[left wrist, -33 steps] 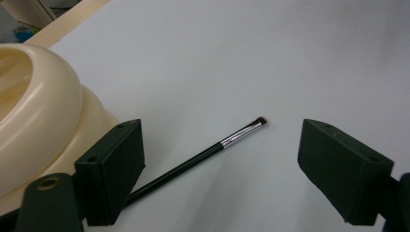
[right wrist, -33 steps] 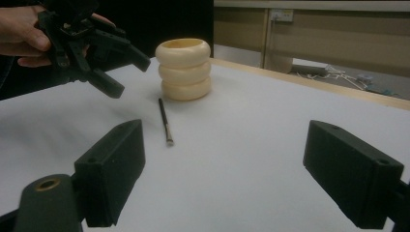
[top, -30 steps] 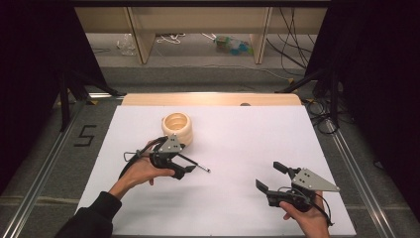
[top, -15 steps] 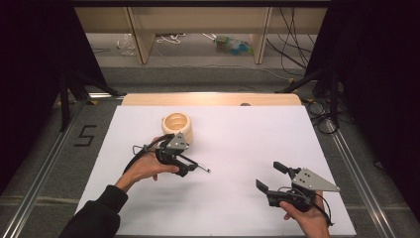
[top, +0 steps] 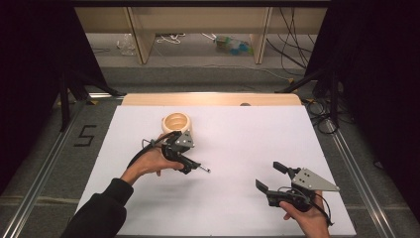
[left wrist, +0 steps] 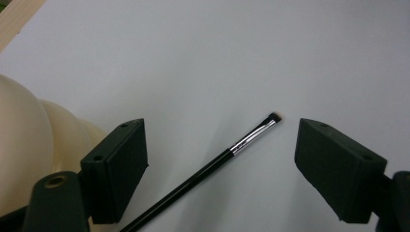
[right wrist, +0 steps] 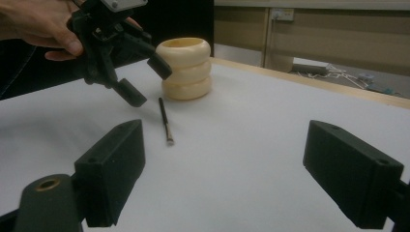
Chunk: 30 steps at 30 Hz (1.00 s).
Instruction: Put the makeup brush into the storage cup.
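From the high view, the left gripper (top: 184, 157) hangs low over the white table (top: 247, 139), held in the person's left hand (top: 148, 163), just in front of a cream ribbed holder (top: 177, 123) that stands upright near the table's far left. A thin black brush (top: 198, 167) lies on the table under this gripper, its tip poking out toward the middle of the table. The right gripper (top: 271, 179) sits near the front right edge, held in the right hand (top: 307, 218), well apart from the brush, its jaws spread wide with nothing between them. In the left gripper view, the brush (left wrist: 212, 164) lies flat on the white surface and runs slantwise between the two black jaws, the handle toward the bottom and the small pale bristle tip farther off; the jaws stand wide apart on either side and neither touches it. The holder (left wrist: 34, 145) bulges in at the left edge, close beside the left jaw. In the right gripper view, its own jaws stand wide apart over bare table. Farther off, the left gripper (right wrist: 140, 82) hovers with its jaws open just above the handle end of the brush (right wrist: 165, 121), which lies flat just in front of the holder (right wrist: 186, 67), apart from it.
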Available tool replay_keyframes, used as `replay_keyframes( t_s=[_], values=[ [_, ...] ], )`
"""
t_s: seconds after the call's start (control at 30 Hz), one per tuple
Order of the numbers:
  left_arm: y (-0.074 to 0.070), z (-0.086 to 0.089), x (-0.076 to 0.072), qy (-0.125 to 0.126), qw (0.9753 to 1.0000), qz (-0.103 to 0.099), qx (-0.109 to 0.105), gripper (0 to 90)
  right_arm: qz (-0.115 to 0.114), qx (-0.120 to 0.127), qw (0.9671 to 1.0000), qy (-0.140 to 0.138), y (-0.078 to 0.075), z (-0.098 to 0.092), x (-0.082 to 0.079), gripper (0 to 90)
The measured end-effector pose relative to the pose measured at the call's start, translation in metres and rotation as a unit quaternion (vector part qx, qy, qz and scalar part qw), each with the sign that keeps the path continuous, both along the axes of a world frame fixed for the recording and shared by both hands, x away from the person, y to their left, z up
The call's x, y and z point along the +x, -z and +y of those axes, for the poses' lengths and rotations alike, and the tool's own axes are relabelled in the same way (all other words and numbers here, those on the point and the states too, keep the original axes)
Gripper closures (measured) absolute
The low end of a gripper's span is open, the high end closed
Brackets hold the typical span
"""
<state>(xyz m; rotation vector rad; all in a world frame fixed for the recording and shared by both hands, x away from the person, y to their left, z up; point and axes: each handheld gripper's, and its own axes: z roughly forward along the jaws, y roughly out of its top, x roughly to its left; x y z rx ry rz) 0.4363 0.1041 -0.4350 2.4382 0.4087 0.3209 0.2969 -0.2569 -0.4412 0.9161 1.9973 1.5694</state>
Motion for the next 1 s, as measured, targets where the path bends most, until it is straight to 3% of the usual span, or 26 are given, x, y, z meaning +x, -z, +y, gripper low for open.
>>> replay_keyframes(
  t_s=[0.1,0.23,0.3,0.4,0.43,0.63,0.7,0.83,0.87,0.9,0.93,0.97,1.0],
  values=[
    [0.002,-0.005,0.004,0.007,0.9998,0.008,0.016,19.5,0.000,0.000,1.0000,-0.001,0.000,0.000,0.000,16.1],
    [0.003,-0.009,0.005,0.009,0.9997,0.014,0.019,19.8,0.000,0.001,1.0000,-0.001,0.000,0.000,0.000,16.1],
    [0.003,-0.013,0.008,0.019,0.9988,0.013,0.043,20.5,0.000,0.001,1.0000,-0.001,0.000,0.000,0.000,16.1],
    [0.005,-0.016,0.010,0.017,0.9988,0.015,0.043,20.6,0.001,-0.001,1.0000,-0.002,0.000,0.000,0.000,16.1],
    [0.007,-0.018,0.009,0.011,0.9992,0.020,0.032,20.5,-0.002,0.010,0.9999,-0.006,0.001,0.002,0.001,16.1],
    [0.012,-0.017,0.015,0.020,0.9977,0.032,0.056,20.6,-0.001,0.002,1.0000,-0.004,0.000,0.001,0.000,16.1],
    [0.014,-0.018,0.016,0.015,0.9980,0.034,0.052,20.6,0.003,-0.003,1.0000,-0.006,-0.001,0.000,0.000,16.1],
    [0.017,-0.017,0.022,0.018,0.9971,0.040,0.062,21.6,-0.004,0.010,0.9999,-0.009,0.001,0.002,0.001,16.1],
    [0.019,-0.017,0.022,0.010,0.9976,0.046,0.052,21.8,0.007,-0.012,0.9999,-0.004,-0.001,-0.001,-0.001,16.1],
    [0.019,-0.016,0.024,0.016,0.9967,0.046,0.065,22.1,-0.002,0.001,1.0000,-0.006,0.000,0.001,0.000,16.1],
    [0.020,-0.015,0.025,0.017,0.9965,0.047,0.068,22.1,0.007,-0.012,0.9999,-0.004,-0.001,-0.001,-0.001,16.1],
    [0.020,-0.015,0.026,0.019,0.9960,0.049,0.073,22.3,-0.004,0.010,0.9999,-0.009,0.001,0.002,0.001,16.1],
    [0.020,-0.015,0.026,0.019,0.9960,0.049,0.073,23.4,-0.004,0.010,0.9999,-0.009,0.001,0.002,0.001,16.1]
  ],
)
